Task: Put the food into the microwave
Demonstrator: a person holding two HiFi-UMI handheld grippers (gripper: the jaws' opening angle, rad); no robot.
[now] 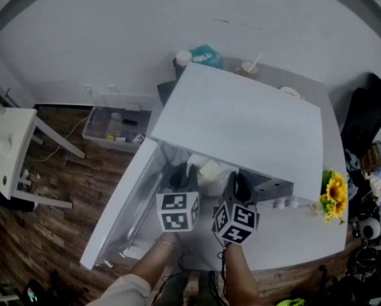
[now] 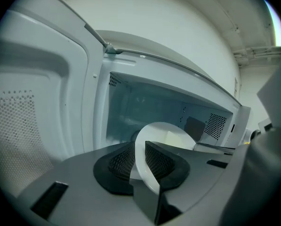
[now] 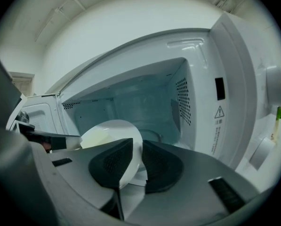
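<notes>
A white plate (image 1: pixel 208 176) carrying a pale block of food (image 1: pixel 210 167) hangs at the mouth of the white microwave (image 1: pixel 241 120). Its door (image 1: pixel 123 203) stands swung open to the left. My left gripper (image 1: pixel 177 176) is shut on the plate's left rim and my right gripper (image 1: pixel 240 187) on its right rim. In the left gripper view the gripper (image 2: pixel 139 159) pinches the plate (image 2: pixel 166 134) edge-on, with the food (image 2: pixel 176 138) beyond and the cavity (image 2: pixel 145 107) ahead. In the right gripper view the gripper (image 3: pixel 139 161) clamps the plate (image 3: pixel 109 130) in front of the cavity (image 3: pixel 140 102).
The microwave's control panel (image 3: pixel 234 93) lies right of the cavity. Sunflowers (image 1: pixel 334 196) stand at the counter's right end, with a black bag (image 1: pixel 366 113) behind them. Cups (image 1: pixel 184 57) and a teal packet (image 1: pixel 206 55) sit behind the microwave. A plastic bin (image 1: pixel 113 125) and a white table (image 1: pixel 8 148) stand on the floor at left.
</notes>
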